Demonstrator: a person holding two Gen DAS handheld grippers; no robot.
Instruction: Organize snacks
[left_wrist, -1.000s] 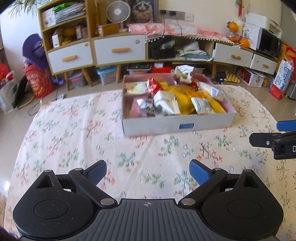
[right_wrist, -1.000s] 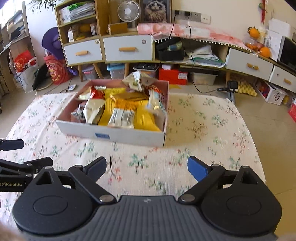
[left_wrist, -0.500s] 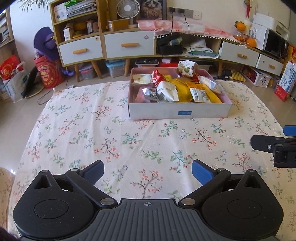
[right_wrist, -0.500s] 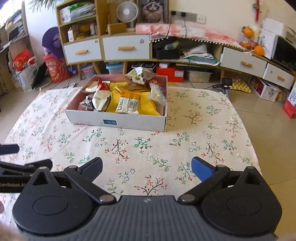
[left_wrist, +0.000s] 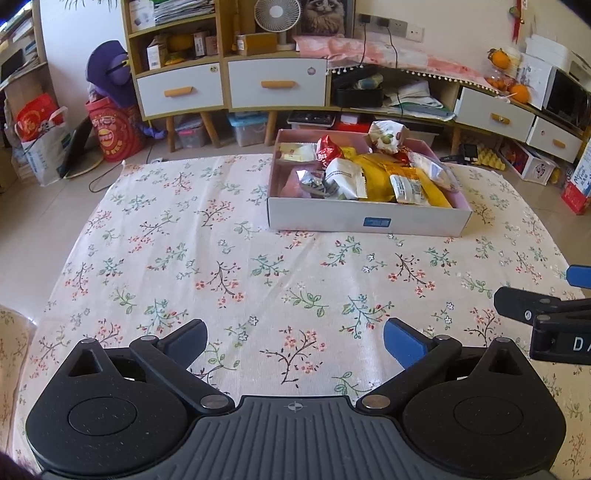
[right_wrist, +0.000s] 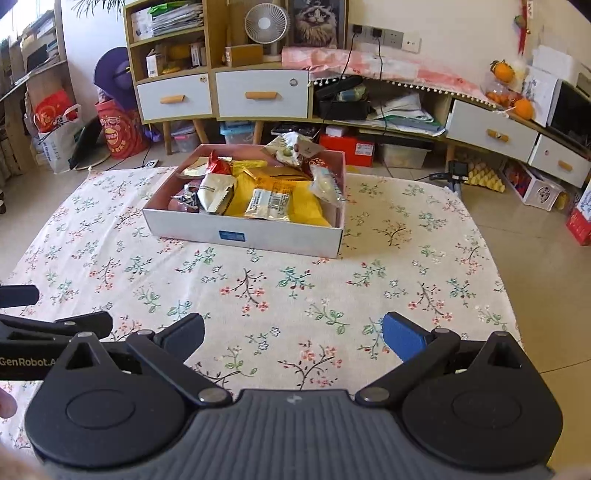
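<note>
My left gripper (left_wrist: 295, 341) hangs over the flowered tablecloth (left_wrist: 221, 258) with its jaws spread as wide as they go and nothing between them; they have just been opening the last bit further. Compared with a second ago the snack box (left_wrist: 365, 221) sits farther off and the view has squared up, so I have drawn back from it. My right gripper (right_wrist: 293, 338) has done the same: its jaws have just been opening, they stand fully spread over bare cloth, empty, and the box is well apart from them, toward the table's far edge. With every packet I can see lying inside the box and none on the cloth, I judge the sorting is finished or nearly so. The yellow bags (right_wrist: 291, 199) cover whatever lies beneath them, and the box's far corners are too crowded to read.
</note>
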